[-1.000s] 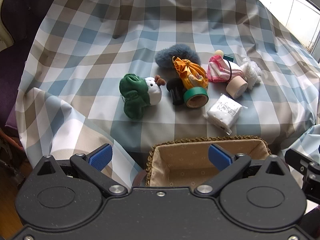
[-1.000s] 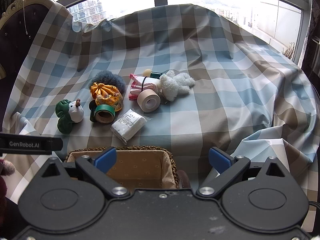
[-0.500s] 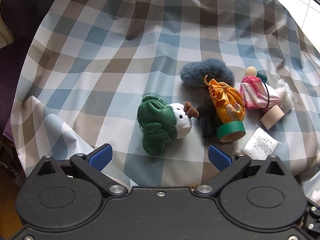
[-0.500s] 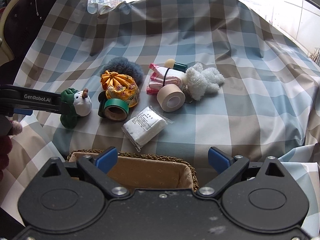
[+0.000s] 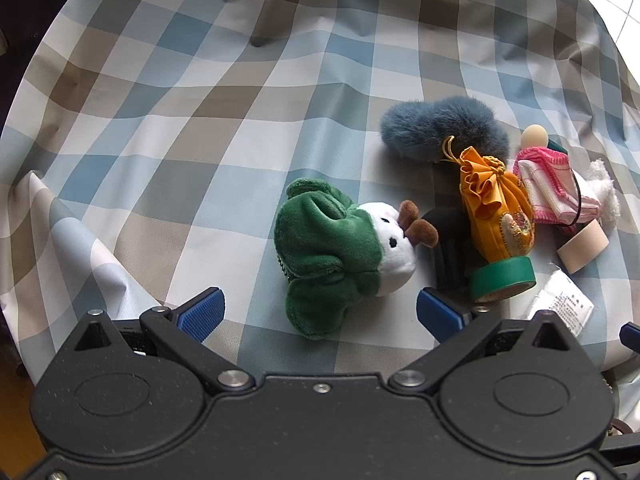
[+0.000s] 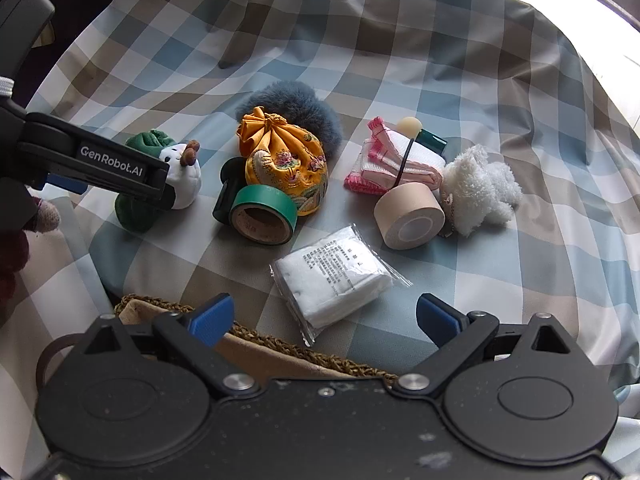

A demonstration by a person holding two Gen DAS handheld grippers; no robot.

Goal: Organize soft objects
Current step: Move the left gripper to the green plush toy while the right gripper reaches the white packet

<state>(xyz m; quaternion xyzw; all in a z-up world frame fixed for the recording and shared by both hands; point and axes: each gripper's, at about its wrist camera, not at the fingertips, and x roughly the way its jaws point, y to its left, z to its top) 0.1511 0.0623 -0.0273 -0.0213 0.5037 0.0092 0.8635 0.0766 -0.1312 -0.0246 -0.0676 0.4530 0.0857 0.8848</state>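
The green plush toy lies on its side on the checked cloth, with its white face turned toward the black roll and the green tape. A second ago it looked small and far from my left gripper. Now it is big and close, and the basket has slipped out of the left view. So I have moved in on it, and I think the grab comes next.

The toy sits right in front of my left gripper, a little past the blue tips and about in the middle of the gap. The jaws stand wide apart with nothing in them.

My right gripper is spread wide too and holds nothing. It has also come nearer to the pile. It hangs over the bag of cotton pads, with the basket just under its left tip.

Farther out are the yellow pouch, the blue fluffy thing, the pink cloth, the tan tape and the white fluffy toy. They all wait near each other.
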